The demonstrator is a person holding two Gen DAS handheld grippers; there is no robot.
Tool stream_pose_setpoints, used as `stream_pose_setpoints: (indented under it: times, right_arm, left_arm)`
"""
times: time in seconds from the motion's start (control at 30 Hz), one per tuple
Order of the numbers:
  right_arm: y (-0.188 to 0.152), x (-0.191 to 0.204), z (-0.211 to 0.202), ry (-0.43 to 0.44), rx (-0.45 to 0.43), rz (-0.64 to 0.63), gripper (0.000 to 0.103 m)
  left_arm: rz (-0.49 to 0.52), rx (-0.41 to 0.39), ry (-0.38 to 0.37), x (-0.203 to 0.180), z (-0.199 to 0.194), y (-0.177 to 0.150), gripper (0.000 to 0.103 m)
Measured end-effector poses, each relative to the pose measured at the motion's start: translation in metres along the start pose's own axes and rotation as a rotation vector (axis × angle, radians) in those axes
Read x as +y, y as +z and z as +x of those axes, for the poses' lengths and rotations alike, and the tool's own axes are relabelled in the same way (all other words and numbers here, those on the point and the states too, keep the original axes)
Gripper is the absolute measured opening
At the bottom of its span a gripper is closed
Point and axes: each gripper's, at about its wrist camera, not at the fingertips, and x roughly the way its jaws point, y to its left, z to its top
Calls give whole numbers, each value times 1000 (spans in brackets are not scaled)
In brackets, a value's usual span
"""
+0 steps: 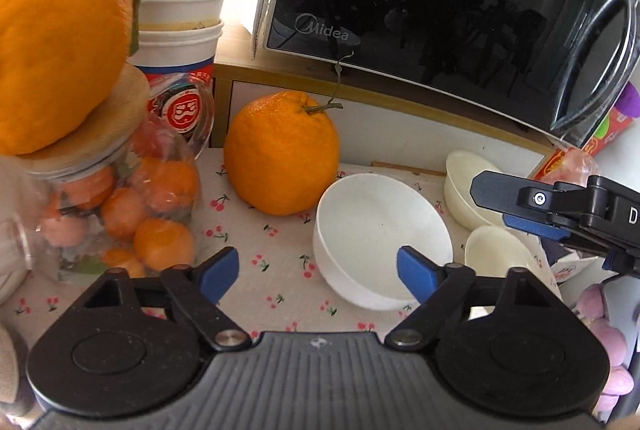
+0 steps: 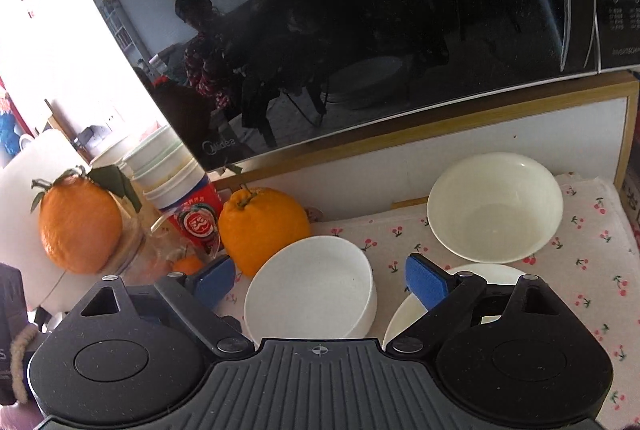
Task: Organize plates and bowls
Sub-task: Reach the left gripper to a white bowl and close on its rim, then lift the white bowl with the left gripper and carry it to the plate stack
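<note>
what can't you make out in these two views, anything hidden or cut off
- Near cream bowl, right wrist view: mostly hidden behind the right gripper.
- Far cream bowl, left wrist view: partly covered by the right gripper's finger.
- Jar, left wrist view: base cut off behind the left gripper.
- Microwave panel text, right wrist view: too small to read.

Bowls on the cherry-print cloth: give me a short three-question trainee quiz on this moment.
1. True or false: the white bowl sits upright between the big orange and the two cream bowls.
2. Multiple choice: what stands on the shelf above the cloth? A) a kettle B) a microwave C) a toaster
3. Fill in: the left gripper and the right gripper both have ___ jaws, with nothing clamped.

Key: 1 true; 2 B; 3 open
</note>
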Motion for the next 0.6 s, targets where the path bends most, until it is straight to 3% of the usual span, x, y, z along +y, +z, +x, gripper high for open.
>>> stream_pose_setpoints:
  times: [0.1, 0.33, 0.6]
  right_arm:
    - [2, -6, 8, 14, 2, 20, 86]
    - [3, -18, 22, 5, 16, 69, 53]
    - [1, -26, 30, -50, 34, 95, 27]
  left_arm:
    - [-12, -2, -16, -1, 6, 1, 62]
    - [-13, -9, -14, -6, 18, 2, 44]
    - [-4, -6, 19, -12, 24, 1, 22]
